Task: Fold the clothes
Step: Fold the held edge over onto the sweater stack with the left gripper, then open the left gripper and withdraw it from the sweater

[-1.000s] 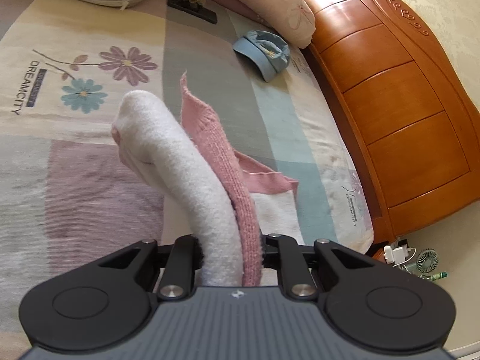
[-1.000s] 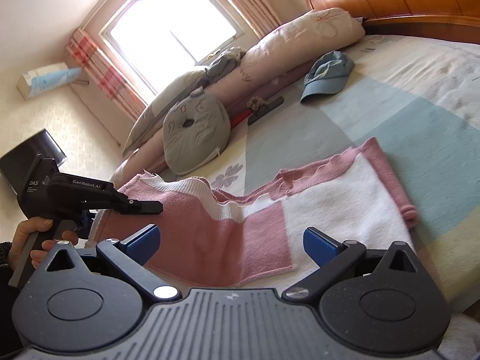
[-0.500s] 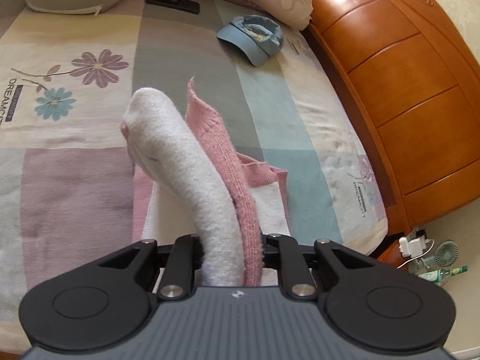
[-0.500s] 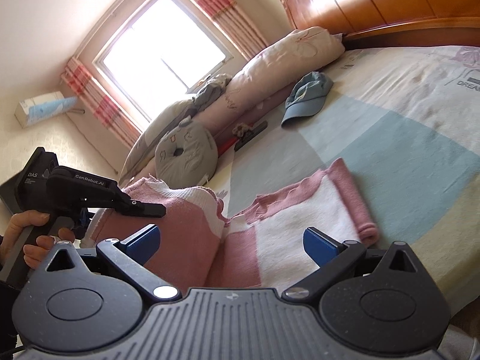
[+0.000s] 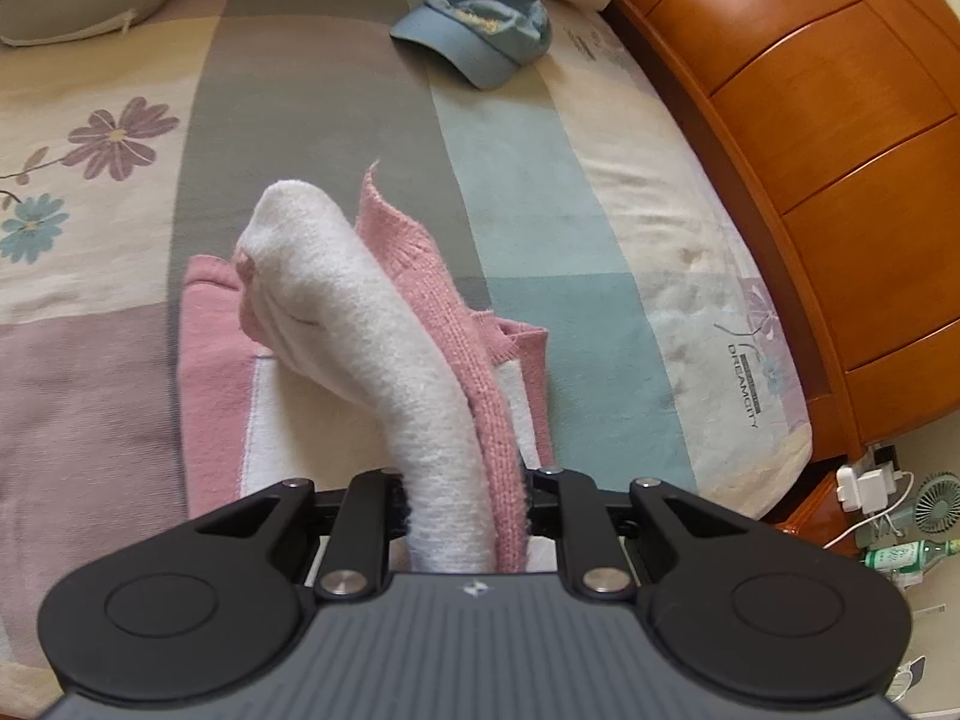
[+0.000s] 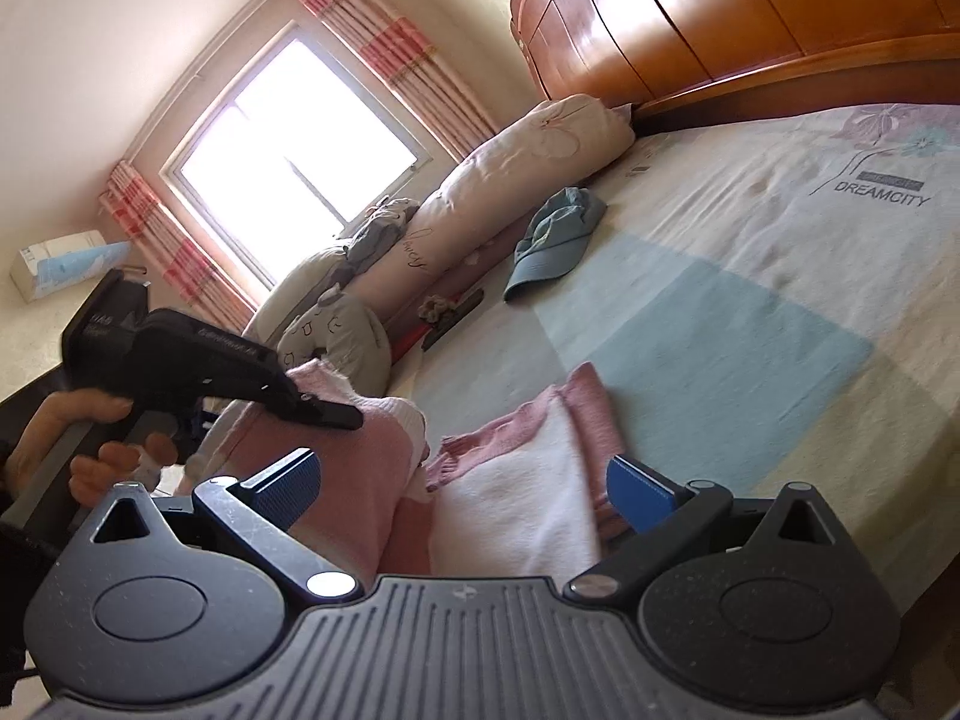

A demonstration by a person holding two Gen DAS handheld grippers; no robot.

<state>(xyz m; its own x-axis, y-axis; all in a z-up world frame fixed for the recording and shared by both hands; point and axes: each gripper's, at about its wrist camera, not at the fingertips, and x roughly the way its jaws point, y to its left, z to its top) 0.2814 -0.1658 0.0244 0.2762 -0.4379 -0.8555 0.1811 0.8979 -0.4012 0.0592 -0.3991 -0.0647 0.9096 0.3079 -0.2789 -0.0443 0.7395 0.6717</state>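
On patchwork bedspread (image 5: 336, 120), fuzzy pink-white knit sweater (image 5: 420, 420)

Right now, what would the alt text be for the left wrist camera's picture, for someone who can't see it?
The left gripper is shut on a pink and white sweater, lifting a fold of it above the rest of the garment lying on a patchwork bedspread. Farther up the bed lies a blue cap, and a wooden headboard curves along the right.

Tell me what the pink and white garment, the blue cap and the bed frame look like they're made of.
Garment: knit, probably wool or acrylic; the pink edge shows ribbed stitches and the white part is fuzzy. Cap: woven cloth, perhaps cotton, matte and faded. Bed frame: orange-brown wood, apparently glossy varnish, with highlights on its panels.
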